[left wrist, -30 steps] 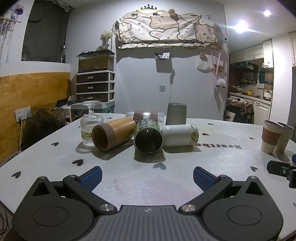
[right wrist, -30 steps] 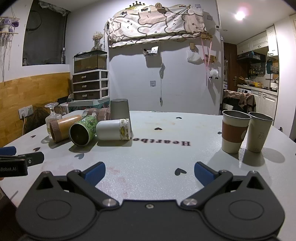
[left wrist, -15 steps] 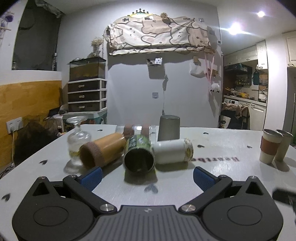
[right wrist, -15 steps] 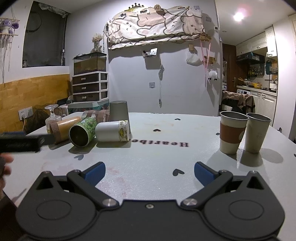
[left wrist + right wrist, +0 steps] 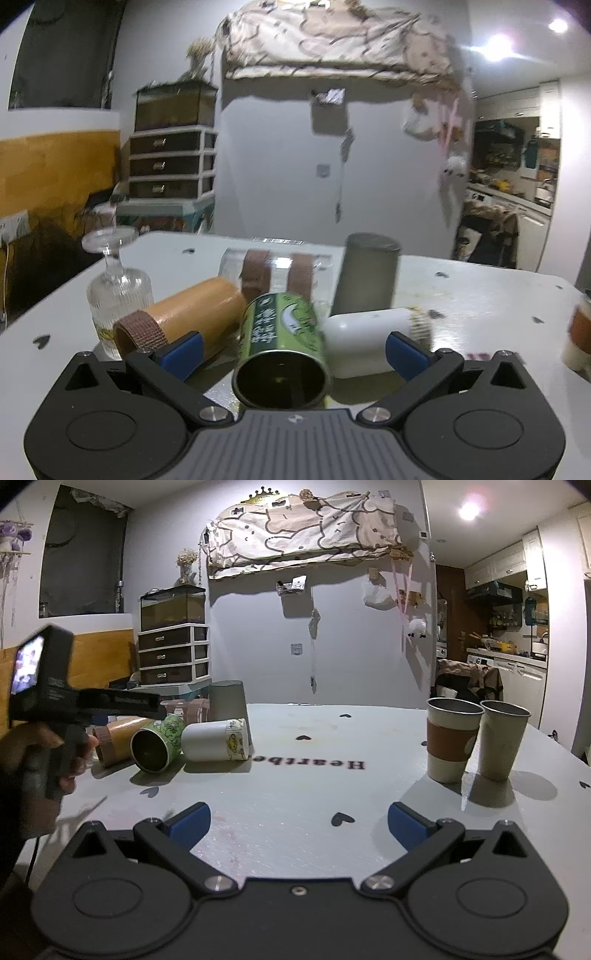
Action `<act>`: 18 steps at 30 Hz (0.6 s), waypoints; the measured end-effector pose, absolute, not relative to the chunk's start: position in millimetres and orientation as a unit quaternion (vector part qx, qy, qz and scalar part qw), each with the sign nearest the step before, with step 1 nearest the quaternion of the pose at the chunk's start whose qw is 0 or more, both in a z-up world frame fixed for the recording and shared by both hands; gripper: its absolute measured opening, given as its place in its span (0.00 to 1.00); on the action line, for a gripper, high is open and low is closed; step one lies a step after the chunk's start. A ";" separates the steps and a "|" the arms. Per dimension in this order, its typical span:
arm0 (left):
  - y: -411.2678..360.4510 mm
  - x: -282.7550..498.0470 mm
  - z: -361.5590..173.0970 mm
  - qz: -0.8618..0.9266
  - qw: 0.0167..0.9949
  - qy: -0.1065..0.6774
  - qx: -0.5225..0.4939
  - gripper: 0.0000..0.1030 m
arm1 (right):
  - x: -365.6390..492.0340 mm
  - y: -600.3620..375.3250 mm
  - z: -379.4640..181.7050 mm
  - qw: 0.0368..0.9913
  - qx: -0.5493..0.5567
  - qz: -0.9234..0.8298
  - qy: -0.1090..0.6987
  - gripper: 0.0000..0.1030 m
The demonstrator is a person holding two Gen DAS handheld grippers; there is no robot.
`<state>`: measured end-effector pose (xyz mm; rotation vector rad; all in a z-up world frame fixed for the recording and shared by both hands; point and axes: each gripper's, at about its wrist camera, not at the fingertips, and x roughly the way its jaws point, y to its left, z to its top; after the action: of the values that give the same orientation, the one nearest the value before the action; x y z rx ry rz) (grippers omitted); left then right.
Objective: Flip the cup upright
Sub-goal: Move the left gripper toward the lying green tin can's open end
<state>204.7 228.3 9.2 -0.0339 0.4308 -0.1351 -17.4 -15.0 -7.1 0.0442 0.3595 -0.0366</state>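
Left wrist view, blurry: upturned stemmed glass (image 5: 118,291) is standing at far left on the white table (image 5: 480,295). Next, an orange cup with a brown sleeve (image 5: 181,325) is lying on its side, mouth toward the camera. Green printed cup (image 5: 282,354) is lying on its side too, open mouth facing the left gripper (image 5: 293,349) — it is sitting between the spread blue fingertips (image 5: 183,349), neither pad touching it as far as visible. White cup (image 5: 369,339) is lying beside it on the right, touching or nearly so; a clear glass with brown bands (image 5: 277,269) and an inverted grey cup (image 5: 369,277) are sitting behind.

Right wrist view: a hand (image 5: 62,753) is gripping the left gripper's handle at far left, by the toppled cluster. Right gripper (image 5: 299,818) is hovering over bare tabletop — fingers spread wide, holding nothing. At right, a sleeved paper cup (image 5: 452,744) and a grey cup (image 5: 502,744) are standing upright, side by side.
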 end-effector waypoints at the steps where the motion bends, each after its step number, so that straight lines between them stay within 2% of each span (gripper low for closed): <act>1: 228.6 210.7 6.7 -0.065 0.974 0.217 -0.018 1.00 | -17.4 -16.1 -7.6 0.983 0.023 -0.019 0.180 1.00; 8: 227.8 231.6 -11.0 -0.058 0.968 0.241 -0.040 0.98 | -16.4 -17.2 -10.0 0.982 0.026 -0.018 0.185 1.00; 11: 228.4 237.0 -14.9 -0.056 0.967 0.242 -0.048 0.91 | -16.0 -17.0 -10.8 0.982 0.027 -0.018 0.187 1.00; 15: 231.2 243.1 -22.6 -0.047 0.965 0.255 -0.050 0.74 | -15.6 -17.2 -11.2 0.982 0.027 -0.018 0.188 1.00; 18: 235.2 238.8 -23.2 -0.049 0.964 0.256 -0.056 0.72 | -16.3 -18.0 -11.3 0.982 0.028 -0.020 0.187 1.00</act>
<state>238.8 235.2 -23.2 -0.1133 0.5175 -0.0987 -16.3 -18.0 -11.3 0.0566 0.3754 -0.0394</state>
